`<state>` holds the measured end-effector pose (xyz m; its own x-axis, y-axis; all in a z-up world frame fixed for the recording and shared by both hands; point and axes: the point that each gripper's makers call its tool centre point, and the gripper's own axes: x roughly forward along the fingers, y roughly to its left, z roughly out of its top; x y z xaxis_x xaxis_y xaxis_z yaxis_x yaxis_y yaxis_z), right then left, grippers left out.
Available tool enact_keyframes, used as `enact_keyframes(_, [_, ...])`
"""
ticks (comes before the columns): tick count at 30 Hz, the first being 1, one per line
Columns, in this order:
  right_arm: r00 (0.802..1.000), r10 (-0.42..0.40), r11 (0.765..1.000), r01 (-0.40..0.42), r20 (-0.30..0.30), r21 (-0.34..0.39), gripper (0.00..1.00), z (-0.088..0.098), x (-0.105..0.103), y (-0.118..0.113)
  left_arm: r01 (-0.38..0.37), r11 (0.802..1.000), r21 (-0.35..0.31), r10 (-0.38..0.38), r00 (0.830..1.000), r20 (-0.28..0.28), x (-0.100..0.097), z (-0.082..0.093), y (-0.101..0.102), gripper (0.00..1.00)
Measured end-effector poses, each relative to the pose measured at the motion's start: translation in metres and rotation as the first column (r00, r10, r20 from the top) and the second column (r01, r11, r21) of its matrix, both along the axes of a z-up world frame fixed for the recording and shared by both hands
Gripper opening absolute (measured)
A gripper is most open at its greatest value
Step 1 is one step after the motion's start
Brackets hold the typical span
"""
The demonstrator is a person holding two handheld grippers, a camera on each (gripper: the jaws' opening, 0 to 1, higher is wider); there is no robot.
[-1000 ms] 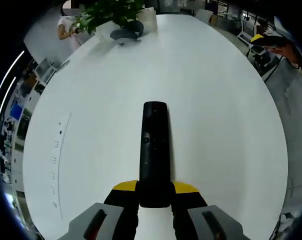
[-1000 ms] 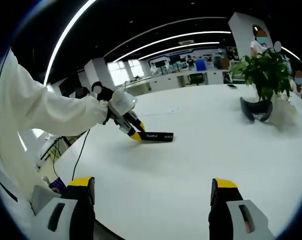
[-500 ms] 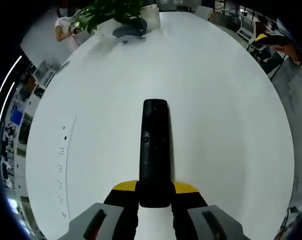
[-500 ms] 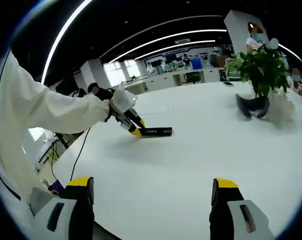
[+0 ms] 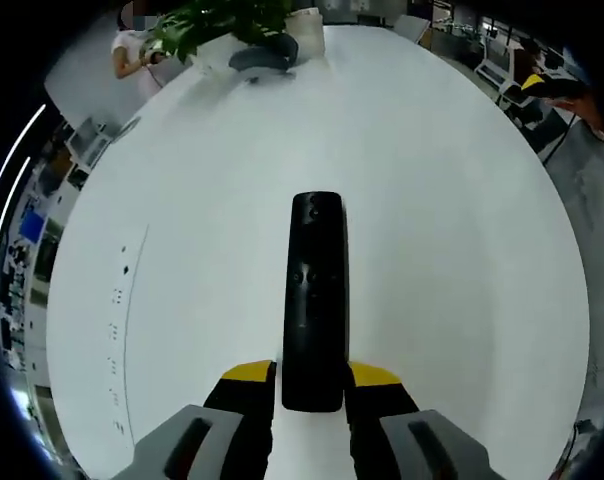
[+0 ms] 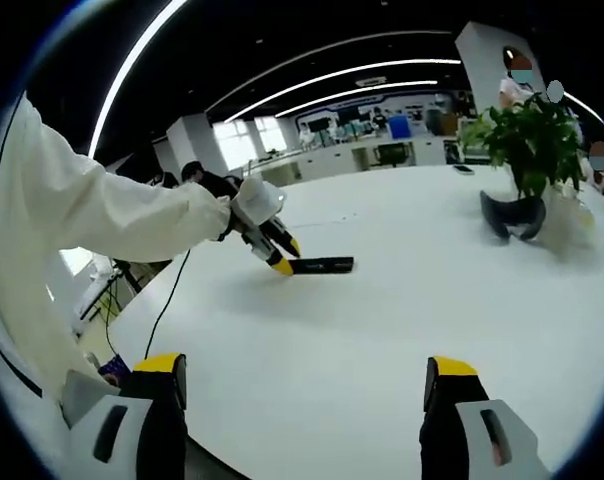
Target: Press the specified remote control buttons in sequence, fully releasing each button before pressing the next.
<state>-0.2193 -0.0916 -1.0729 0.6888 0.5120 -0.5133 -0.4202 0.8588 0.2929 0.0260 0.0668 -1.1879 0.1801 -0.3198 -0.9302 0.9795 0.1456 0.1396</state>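
The left gripper view looks straight down the black remote control point(image 5: 315, 300), its near end pinched between the yellow-tipped jaws of the left tool point(image 5: 313, 376) over the white surface point(image 5: 432, 200). The right gripper view shows that grip side-on, a white sleeve point(image 6: 92, 215) behind it, the right tool point(image 6: 307, 385) spread wide with nothing between its jaws, and a potted plant point(image 6: 530, 150) far off. Since a second ago the remote's pose has barely changed.
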Motion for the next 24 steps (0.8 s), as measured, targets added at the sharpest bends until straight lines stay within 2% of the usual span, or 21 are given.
enact_keyframes(1, [1.0, 0.001, 1.0, -0.001, 0.001, -0.002, 0.99, 0.0, 0.0, 0.0, -0.055, 0.998, -0.006, 0.055, 0.998, 0.011, 0.001, 0.001, 0.002, 0.3])
enact_keyframes(3, [1.0, 0.002, 1.0, -0.002, 0.015, -0.008, 0.99, 0.003, -0.002, 0.0, -0.059, 0.998, -0.002, 0.059, 0.998, 0.015, -0.001, 0.002, 0.006, 0.34])
enact_keyframes(5, [1.0, -0.004, 1.0, 0.004, 0.023, -0.001, 0.99, 0.005, -0.003, 0.0, -0.085, 0.995, -0.044, 0.089, 0.993, 0.083, 0.004, 0.01, 0.01, 0.41])
enact_keyframes(7, [1.0, -0.012, 1.0, 0.011, 0.028, 0.014, 0.99, 0.007, -0.003, 0.001, -0.147, 0.986, -0.081, 0.153, 0.985, 0.076, 0.001, 0.017, 0.012, 0.43])
enact_keyframes(9, [0.999, -0.017, 1.0, 0.016, 0.033, 0.008, 0.99, 0.007, -0.003, 0.001, -0.202, 0.969, -0.143, 0.216, 0.973, 0.086, 0.0, 0.028, 0.014, 0.46])
enact_keyframes(10, [0.999, -0.019, 1.0, 0.019, 0.038, 0.0, 0.99, 0.006, -0.003, 0.001, -0.255, 0.954, -0.159, 0.268, 0.962, 0.062, -0.005, 0.031, 0.017, 0.47])
enact_keyframes(11, [0.999, -0.019, 1.0, 0.02, 0.04, -0.005, 0.99, 0.006, -0.003, 0.0, -0.285, 0.947, -0.149, 0.298, 0.952, 0.071, -0.006, 0.034, 0.024, 0.5])
enact_keyframes(13, [0.999, -0.017, 1.0, 0.017, 0.046, -0.013, 0.99, 0.007, -0.003, 0.0, -0.281, 0.943, -0.18, 0.298, 0.951, 0.079, -0.014, 0.041, 0.028, 0.51])
enact_keyframes(15, [0.998, -0.014, 1.0, 0.015, 0.058, -0.02, 0.99, 0.009, -0.004, 0.0, -0.309, 0.929, -0.202, 0.33, 0.94, 0.081, -0.022, 0.047, 0.032, 0.55])
enact_keyframes(16, [0.998, -0.012, 1.0, 0.014, 0.059, -0.022, 0.99, 0.009, -0.005, 0.0, -0.326, 0.919, -0.223, 0.349, 0.935, 0.068, -0.03, 0.051, 0.033, 0.56])
enact_keyframes(18, [0.998, -0.009, 1.0, 0.01, 0.068, -0.025, 0.99, 0.01, -0.008, 0.001, -0.356, 0.898, -0.257, 0.384, 0.921, 0.066, -0.034, 0.053, 0.037, 0.59])
enact_keyframes(21, [0.998, -0.005, 0.999, 0.009, 0.065, -0.049, 0.99, 0.003, -0.01, 0.0, -0.378, 0.878, -0.293, 0.413, 0.908, 0.069, -0.051, 0.058, 0.042, 0.67])
enact_keyframes(22, [0.999, -0.002, 0.998, 0.005, 0.053, -0.058, 0.99, 0.0, -0.012, -0.001, -0.389, 0.868, -0.308, 0.427, 0.902, 0.064, -0.056, 0.059, 0.043, 0.71])
enact_keyframes(23, [0.999, 0.002, 0.998, 0.001, 0.054, -0.059, 0.99, 0.0, -0.013, 0.0, -0.411, 0.845, -0.342, 0.451, 0.891, 0.045, -0.064, 0.062, 0.041, 0.73])
enact_keyframes(24, [0.998, 0.003, 0.998, 0.001, 0.062, -0.061, 0.99, 0.002, -0.014, 0.0, -0.423, 0.833, -0.357, 0.465, 0.885, 0.035, -0.07, 0.064, 0.042, 0.73])
